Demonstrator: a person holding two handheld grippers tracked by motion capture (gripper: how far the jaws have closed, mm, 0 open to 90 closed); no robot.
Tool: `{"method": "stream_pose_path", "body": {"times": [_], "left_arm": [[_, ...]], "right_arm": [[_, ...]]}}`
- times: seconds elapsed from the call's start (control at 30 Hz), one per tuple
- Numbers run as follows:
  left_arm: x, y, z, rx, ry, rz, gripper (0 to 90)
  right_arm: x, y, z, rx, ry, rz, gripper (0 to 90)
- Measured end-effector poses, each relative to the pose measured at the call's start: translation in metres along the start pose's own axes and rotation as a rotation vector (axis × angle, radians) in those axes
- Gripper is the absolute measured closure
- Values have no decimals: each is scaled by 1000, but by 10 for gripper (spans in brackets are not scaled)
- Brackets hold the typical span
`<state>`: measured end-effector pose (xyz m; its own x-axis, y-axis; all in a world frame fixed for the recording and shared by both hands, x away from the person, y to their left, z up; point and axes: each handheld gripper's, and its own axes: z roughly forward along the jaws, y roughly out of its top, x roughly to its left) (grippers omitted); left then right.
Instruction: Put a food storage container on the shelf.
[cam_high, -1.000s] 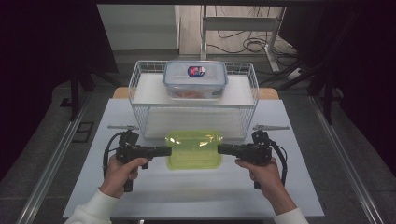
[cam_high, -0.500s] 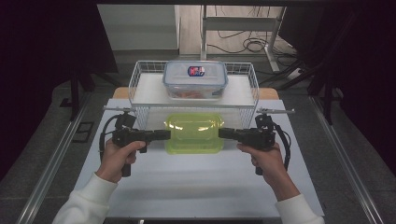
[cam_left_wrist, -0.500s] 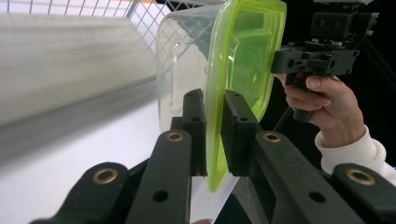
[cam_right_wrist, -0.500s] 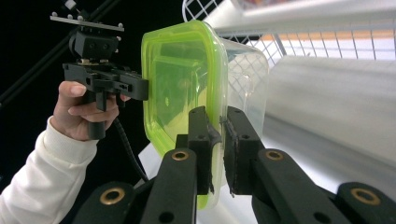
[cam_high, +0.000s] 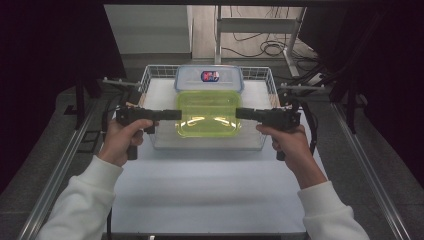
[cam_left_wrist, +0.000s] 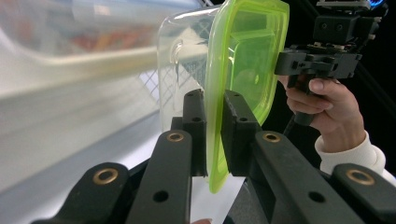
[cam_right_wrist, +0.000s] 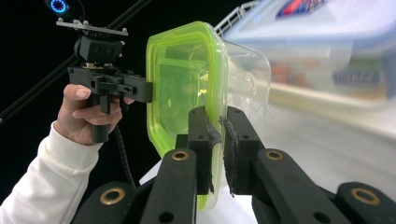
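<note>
High view: fixed above the person's side, facing forward and down over the whole table (cam_high: 210, 190), from fairly far. Left gripper view: rides on the left claw (cam_left_wrist: 212, 135), very near, looking along its jaws across the green-lidded container (cam_left_wrist: 243, 60) toward the right claw (cam_left_wrist: 280, 63). Right gripper view: mirror arrangement, looking from the right claw (cam_right_wrist: 219, 149) toward the left claw (cam_right_wrist: 149, 91). All three views share the container and the wire basket (cam_high: 150, 80).

Lab-like recording bay, white table (cam_high: 210, 185), black curtains (cam_high: 45, 55), metal rails (cam_high: 57, 172), floor cables (cam_high: 260, 47)
</note>
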<state>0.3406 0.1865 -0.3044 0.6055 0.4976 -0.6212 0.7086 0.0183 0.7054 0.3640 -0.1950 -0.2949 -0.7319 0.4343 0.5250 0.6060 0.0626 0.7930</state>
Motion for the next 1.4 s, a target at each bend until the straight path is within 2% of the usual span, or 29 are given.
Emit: {"method": "stream_pose_path", "body": {"times": [0.13,0.37,0.43,0.63,0.7,0.8,0.87,0.9,1.0,1.1,1.17,1.4], "left_arm": [[3,24,-4,0,-13,-2,815],[7,66,-5,4,12,3,816],[14,80,-3,18,11,-9,816],[34,101,8,39,2,-52,816],[41,109,10,44,5,-59,816],[51,115,18,58,4,-97,816],[57,116,22,68,6,-109,816],[61,117,22,58,-14,-132,815],[68,120,24,45,-41,-156,814],[74,123,26,31,-42,-182,806],[80,123,28,12,-55,-230,795],[88,121,34,-41,-61,-289,770]], "right_arm": [[0,24,2,-8,12,5,819],[-9,65,10,-7,16,27,820],[-15,74,14,1,17,43,821],[-33,92,23,3,3,80,821],[-40,97,27,0,9,109,821],[-52,101,31,-9,13,142,821],[-61,103,35,-2,1,173,821],[-64,103,37,3,-2,183,821],[-73,104,39,-8,21,224,817],[-82,105,43,-15,32,270,802],[-86,107,48,-21,17,287,781],[-93,106,54,-38,-2,334,741]]}}
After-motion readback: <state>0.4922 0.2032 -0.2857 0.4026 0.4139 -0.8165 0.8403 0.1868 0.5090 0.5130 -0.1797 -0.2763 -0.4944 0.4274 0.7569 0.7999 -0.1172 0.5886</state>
